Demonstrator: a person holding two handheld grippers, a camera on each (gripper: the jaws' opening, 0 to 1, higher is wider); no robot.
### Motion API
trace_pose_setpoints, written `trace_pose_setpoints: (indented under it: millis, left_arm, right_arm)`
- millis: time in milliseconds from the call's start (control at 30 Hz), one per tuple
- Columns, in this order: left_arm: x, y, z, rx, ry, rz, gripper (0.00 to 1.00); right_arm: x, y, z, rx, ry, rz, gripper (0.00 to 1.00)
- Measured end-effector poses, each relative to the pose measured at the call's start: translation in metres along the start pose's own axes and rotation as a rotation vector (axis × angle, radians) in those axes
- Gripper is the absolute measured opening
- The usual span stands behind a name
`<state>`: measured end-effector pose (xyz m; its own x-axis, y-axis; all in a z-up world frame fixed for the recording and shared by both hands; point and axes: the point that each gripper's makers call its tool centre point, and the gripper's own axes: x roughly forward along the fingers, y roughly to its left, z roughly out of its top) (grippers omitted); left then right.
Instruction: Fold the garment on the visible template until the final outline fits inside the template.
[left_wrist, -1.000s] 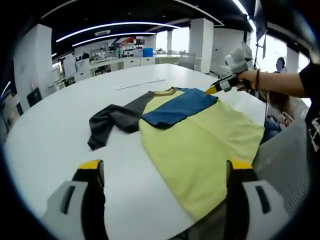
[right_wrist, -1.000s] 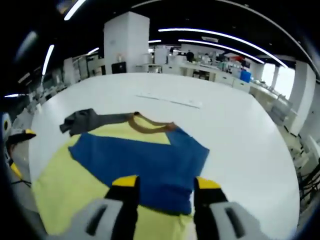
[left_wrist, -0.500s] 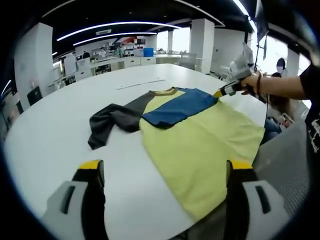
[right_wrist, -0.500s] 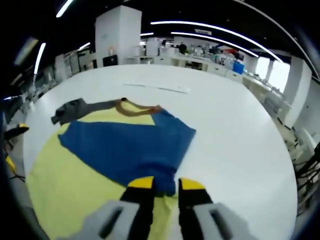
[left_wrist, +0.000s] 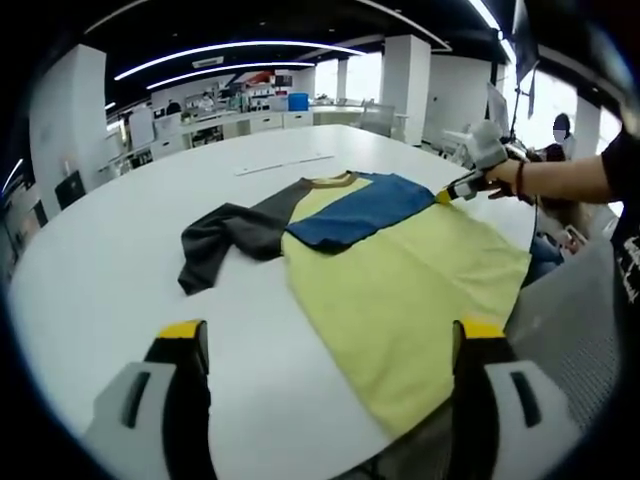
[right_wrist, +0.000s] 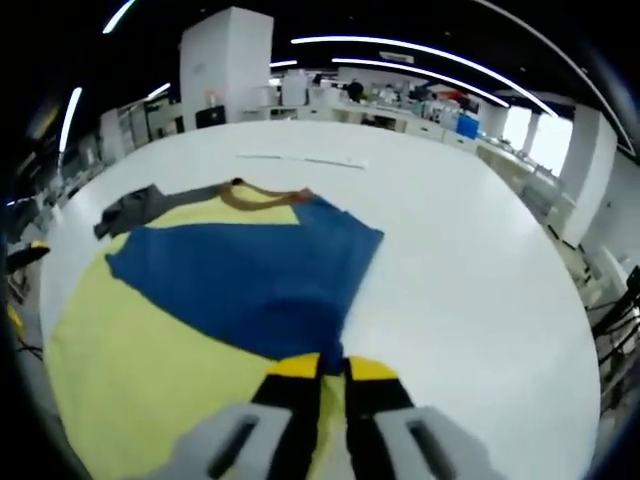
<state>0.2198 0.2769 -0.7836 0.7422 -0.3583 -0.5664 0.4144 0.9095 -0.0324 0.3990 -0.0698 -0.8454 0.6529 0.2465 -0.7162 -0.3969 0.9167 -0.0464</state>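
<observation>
- Left tool hangs over the counter's near edge, jaws wide apart, gripping nothing.
- Shirt lies flat by the counter's right edge, grey sleeve bunched leftward.
- Right tool, jaws pinched on the blue sleeve's tip.

The garment is soft matt cloth: a yellow body, a blue sleeve folded over it, a dark grey sleeve rumpled beside it, and a ribbed-looking brown collar, though the ribbing is too small to be sure of. The desk is smooth and white with a faint sheen. The left claw and right claw look like matt grey plastic with yellow tips.
</observation>
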Motion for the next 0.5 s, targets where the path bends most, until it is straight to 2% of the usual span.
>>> trace_pose_setpoints:
  millis: [67, 167, 333, 500]
  left_arm:
    - [-0.0006, 0.0006, 0.0007, 0.003, 0.0, 0.002, 0.99]
    - [-0.0025, 0.0009, 0.0016, 0.002, -0.003, 0.006, 0.99]
    - [-0.0027, 0.0039, -0.0014, 0.0, 0.006, 0.013, 0.99]
    - [-0.0033, 0.0053, 0.0005, -0.002, 0.003, 0.021, 0.99]
  right_arm:
    - [-0.0019, 0.0017, -0.0006, 0.002, -0.001, 0.008, 0.07]
    - [-0.0065, 0.0014, -0.0024, 0.026, -0.007, 0.018, 0.2]
    - [-0.0096, -0.002, 0.0015, 0.026, -0.042, 0.015, 0.2]
    - [-0.0034, -0.0042, -0.0056, 0.043, -0.01, 0.03, 0.19]
